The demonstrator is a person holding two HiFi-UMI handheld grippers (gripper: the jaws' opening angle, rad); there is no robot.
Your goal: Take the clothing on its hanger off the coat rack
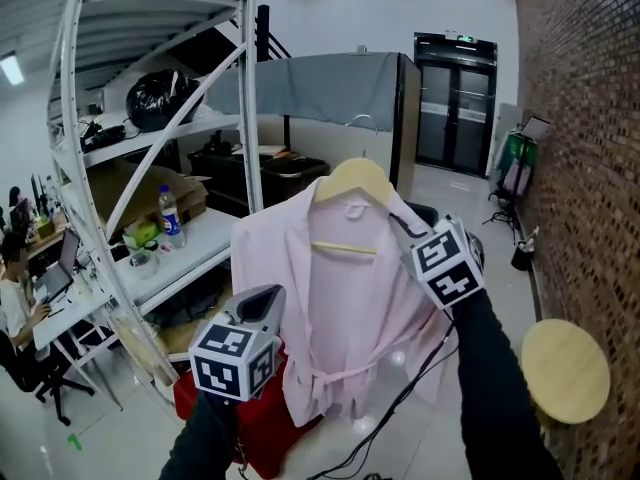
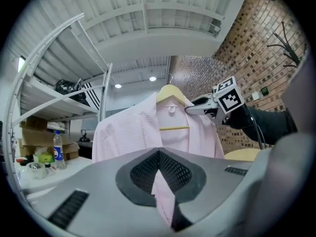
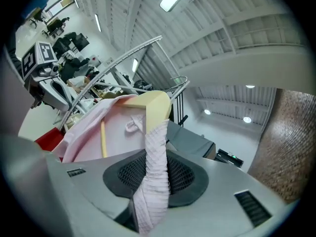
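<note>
Item: pink robe (image 1: 340, 308) on wooden hanger (image 1: 352, 178), centre of head view, white rack (image 1: 70, 118) at 9 o'clock.
Right gripper (image 3: 153, 177): jaws pinching robe fabric at hanger shoulder.
Left gripper (image 2: 160, 181): jaws nipped on robe front, 7 o'clock.
Step, judged: lift-off. Hook clearance unclear.
Next: draw both ends away together, level.

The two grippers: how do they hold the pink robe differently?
The right gripper is up high, pinching the robe at the shoulder of the wooden hanger; the left gripper is lower, pinching only loose cloth. The right gripper sits at the robe's right side, the left gripper at its lower left. Both have jaws shut on the pink cloth.
</note>
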